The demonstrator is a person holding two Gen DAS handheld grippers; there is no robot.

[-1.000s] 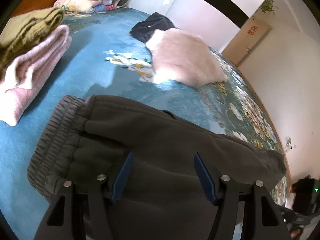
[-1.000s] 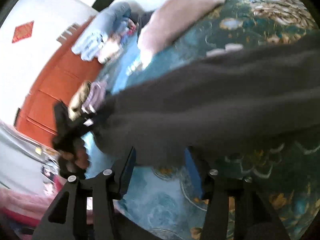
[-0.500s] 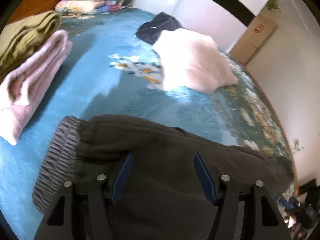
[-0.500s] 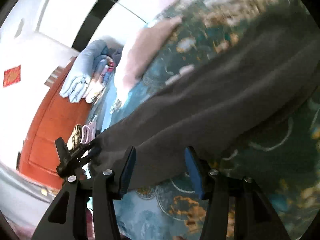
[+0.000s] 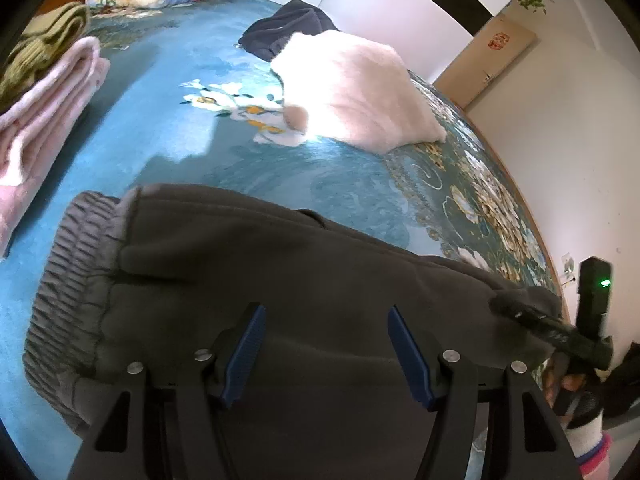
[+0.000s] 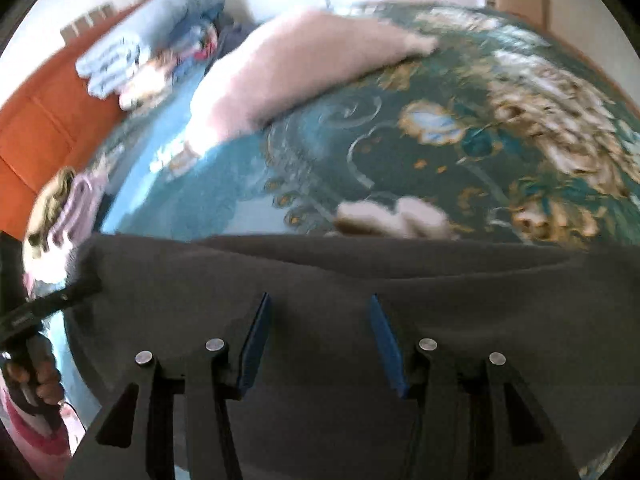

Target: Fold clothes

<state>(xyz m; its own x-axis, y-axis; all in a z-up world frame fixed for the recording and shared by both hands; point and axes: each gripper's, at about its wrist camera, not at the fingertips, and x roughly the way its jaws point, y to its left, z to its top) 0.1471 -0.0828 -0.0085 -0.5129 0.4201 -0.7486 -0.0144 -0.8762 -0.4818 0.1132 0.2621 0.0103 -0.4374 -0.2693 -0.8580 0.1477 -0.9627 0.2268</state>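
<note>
The dark grey fleece trousers lie stretched across the near part of the blue floral bedspread, long axis running left to right in the left wrist view, with the ribbed elastic waistband at the left and the leg end at the right beside the right tool. The fabric is thick, matte and softly creased. Both the left tool and the right tool, blurred in its own view, stand with blue pads spread apart over the cloth, gripping nothing; open bedspread lies beyond, up to a fluffy pale pink garment and folded pink towel.
</note>
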